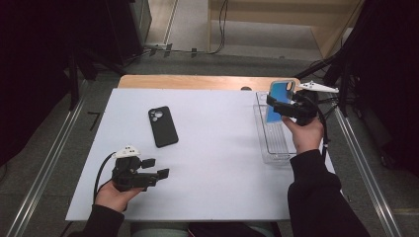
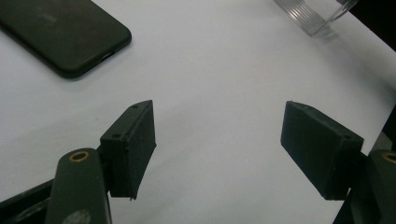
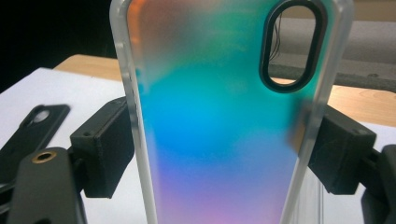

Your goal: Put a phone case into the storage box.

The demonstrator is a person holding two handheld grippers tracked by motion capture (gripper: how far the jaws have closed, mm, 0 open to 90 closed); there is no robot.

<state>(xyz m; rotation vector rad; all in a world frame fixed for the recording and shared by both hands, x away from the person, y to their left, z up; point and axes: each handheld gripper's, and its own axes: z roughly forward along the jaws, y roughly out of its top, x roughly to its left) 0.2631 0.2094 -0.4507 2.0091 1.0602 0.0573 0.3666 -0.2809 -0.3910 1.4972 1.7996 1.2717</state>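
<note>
Iridescent and see-through at its edges, one phone case (image 3: 219, 121), running from teal through blue to violet, stands upright in the right gripper (image 1: 282, 106), whose two fingers (image 3: 105, 147) are clamped on its long sides; in the high view it hangs over the far end of the single clear plastic tray (image 1: 274, 148), at about two o'clock on the table (image 1: 217, 168). One oval camera cut-out with a dark rim sits near its top. A second case, one black phone case (image 1: 162, 126), lies flat on the white sheet at about eleven o'clock, well apart from both grippers. That makes two cases and one tray. At about seven o'clock the left gripper (image 1: 150, 168) hovers low over bare table, its two fingers (image 2: 133, 144) spread apart with nothing between them.
</note>
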